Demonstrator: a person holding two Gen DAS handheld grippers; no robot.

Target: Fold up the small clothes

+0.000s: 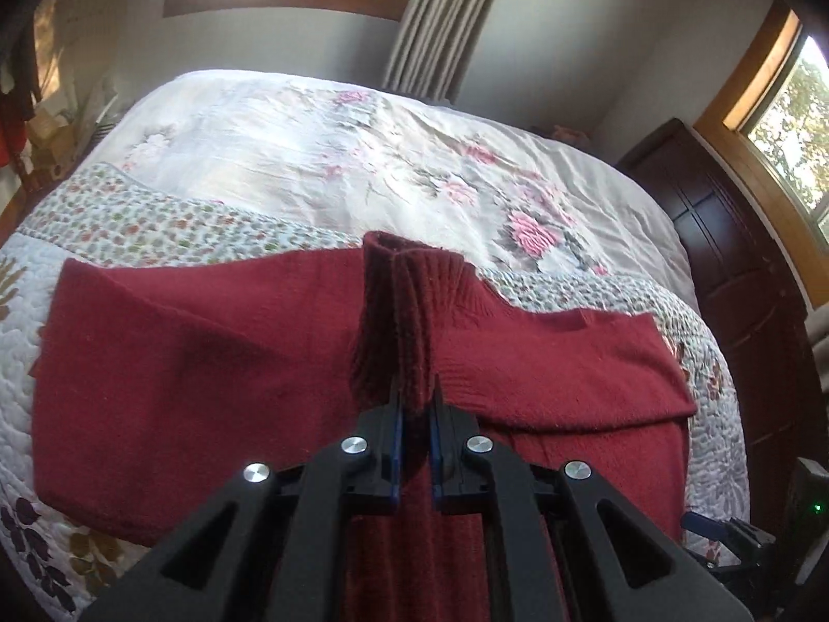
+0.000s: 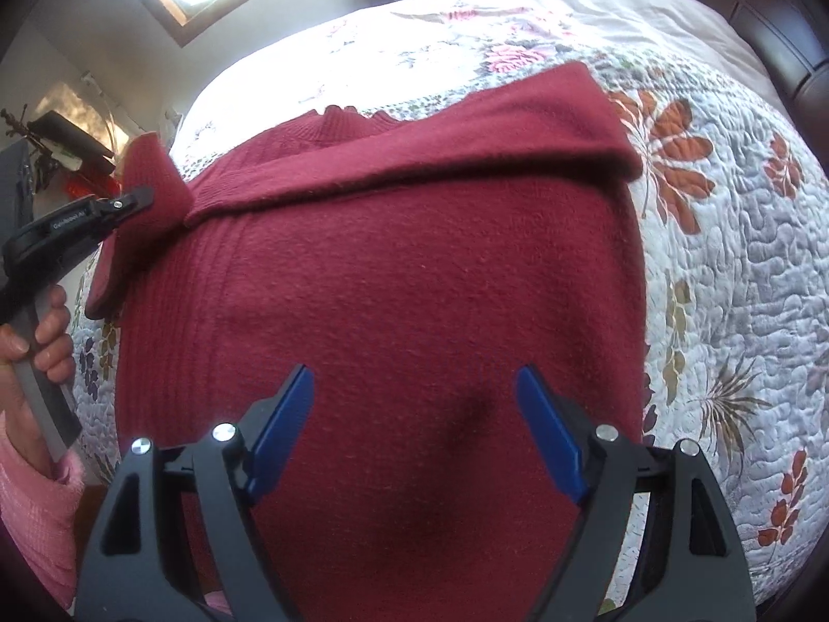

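Note:
A dark red knitted sweater [image 2: 414,259] lies spread on the quilted bed [image 2: 725,269], one sleeve folded across its upper part [image 2: 466,140]. My left gripper [image 1: 414,399] is shut on a bunched fold of the sweater [image 1: 399,311], which stands up between its blue pads. In the right wrist view that left gripper [image 2: 142,197] sits at the far left, holding the lifted sleeve [image 2: 140,217], with a hand [image 2: 41,342] on its handle. My right gripper [image 2: 414,383] hovers open over the sweater's lower body, nothing between its fingers.
The bed carries a leaf-patterned quilt [image 1: 129,217] and a pale flowered cover [image 1: 337,155] farther back. A dark wooden headboard [image 1: 741,269] runs along the right side. Curtains [image 1: 440,15] and windows [image 1: 787,109] line the walls. Clutter [image 2: 67,145] stands beyond the bed's left edge.

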